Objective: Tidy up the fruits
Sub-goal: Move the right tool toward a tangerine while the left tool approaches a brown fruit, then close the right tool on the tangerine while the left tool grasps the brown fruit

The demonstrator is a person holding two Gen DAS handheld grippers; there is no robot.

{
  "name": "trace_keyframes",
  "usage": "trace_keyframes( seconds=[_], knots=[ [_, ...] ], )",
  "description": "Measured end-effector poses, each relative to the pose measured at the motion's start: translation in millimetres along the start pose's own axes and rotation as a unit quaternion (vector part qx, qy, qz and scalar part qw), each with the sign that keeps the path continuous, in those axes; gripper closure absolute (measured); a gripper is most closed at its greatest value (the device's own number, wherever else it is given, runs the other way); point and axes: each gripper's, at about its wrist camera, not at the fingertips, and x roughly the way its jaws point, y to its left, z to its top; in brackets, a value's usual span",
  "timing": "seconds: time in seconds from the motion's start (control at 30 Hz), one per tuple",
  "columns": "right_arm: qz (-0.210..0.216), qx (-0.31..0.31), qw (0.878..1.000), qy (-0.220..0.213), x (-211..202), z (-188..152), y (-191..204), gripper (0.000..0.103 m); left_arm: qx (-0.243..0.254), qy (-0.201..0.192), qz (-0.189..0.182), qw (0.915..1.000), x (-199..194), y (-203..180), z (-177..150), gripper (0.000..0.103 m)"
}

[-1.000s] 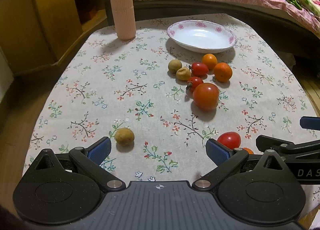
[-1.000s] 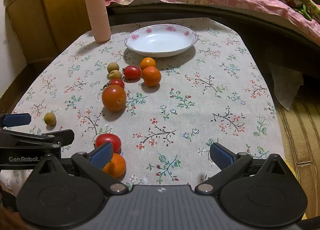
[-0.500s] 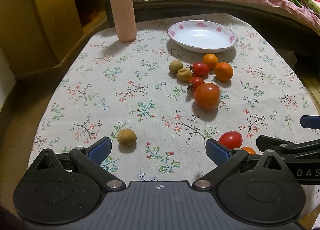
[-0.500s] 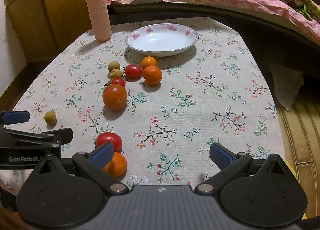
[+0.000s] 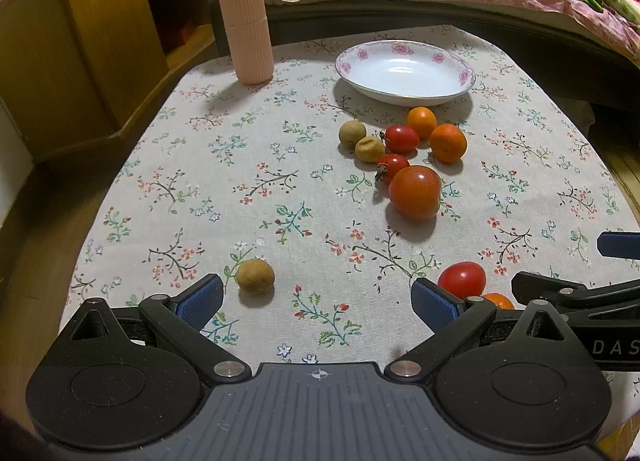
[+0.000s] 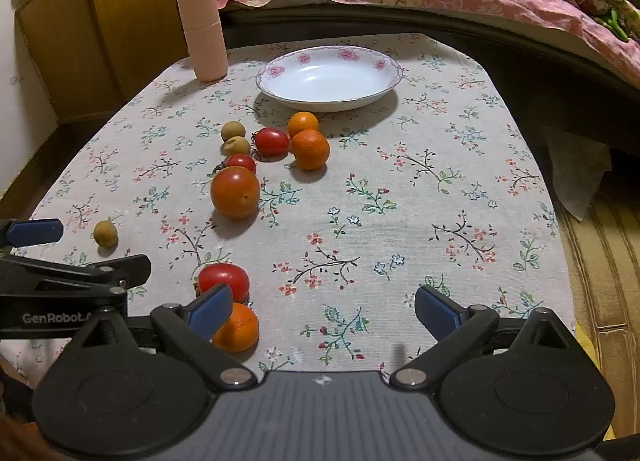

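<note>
Left wrist view: left gripper (image 5: 317, 297) spread wide, holding nothing, low over the cloth.
Nearest fruit: brown longan (image 5: 255, 275) just ahead of its left finger; red tomato (image 5: 462, 279) just past its right finger.
Right gripper (image 6: 323, 307): also spread, empty; small orange (image 6: 236, 327) beside its left finger, partly hidden.
Step, prob.: pick one near fruit for the plate (image 5: 464, 77), far ahead, empty.
How: centre jaws on longan, come straight down, close gently since round fruit will likely roll.
In the way: fruit cluster (image 5: 404, 149) w/ big tomato (image 5: 415, 192) sits between gripper and plate; lift over it.
Other: pink cylinder (image 5: 243, 19) far left-ahead, clear of path.
</note>
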Motion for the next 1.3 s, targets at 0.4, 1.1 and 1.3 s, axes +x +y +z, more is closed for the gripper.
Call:
trace_keyframes(
  seconds=[0.4,1.1,1.3],
  knots=[
    [0.009,-0.002,1.000,0.006,0.3,-0.4,0.2,0.007,0.007,0.001,-0.003,1.0000,-1.6,1.9,-3.3,0.002],
    [0.078,-0.089,0.993,0.029,6.1,-12.9,25.4,0.026,0.022,-0.003,0.006,0.9997,-4.7,15.8,-11.4,0.001],
    [0.082,-0.103,0.990,0.053,19.4,-13.7,33.2,0.052,0.003,-0.004,-0.009,0.9999,-2.9,27.5,-11.1,0.002]
  ],
)
